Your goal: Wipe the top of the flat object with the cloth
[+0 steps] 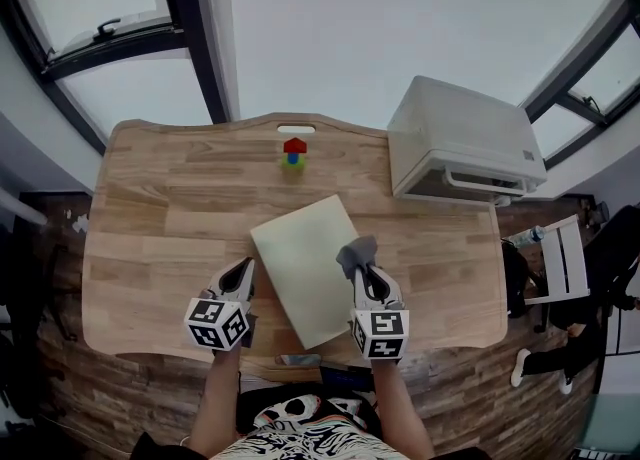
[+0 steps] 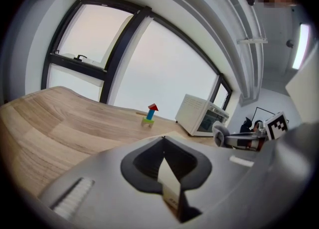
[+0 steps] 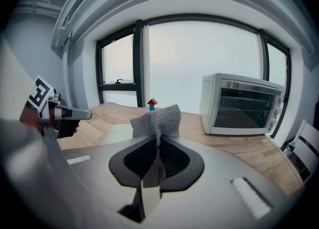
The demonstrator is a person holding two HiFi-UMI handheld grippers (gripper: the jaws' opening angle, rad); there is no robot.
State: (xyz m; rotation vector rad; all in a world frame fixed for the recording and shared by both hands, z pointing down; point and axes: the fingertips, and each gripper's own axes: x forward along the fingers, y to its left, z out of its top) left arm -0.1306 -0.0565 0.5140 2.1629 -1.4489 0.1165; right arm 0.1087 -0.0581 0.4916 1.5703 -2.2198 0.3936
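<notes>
Head view: pale flat rectangular board point(image 1: 305, 268) at frame centre on light wooden table point(image 1: 150, 208), set diagonally. Right gripper point(image 1: 358, 264) over board's right edge, clamped on grey knitted cloth point(image 1: 357, 250), placed to start wiping. Left gripper point(image 1: 243, 270) just beside left edge, probably to steady board.
Left gripper view: jaws together, empty.
Right gripper view: cloth pinched, tuft protruding as wiping pad.

Overhead cam, 2 low cams, oven point(image 1: 465, 133) shared
</notes>
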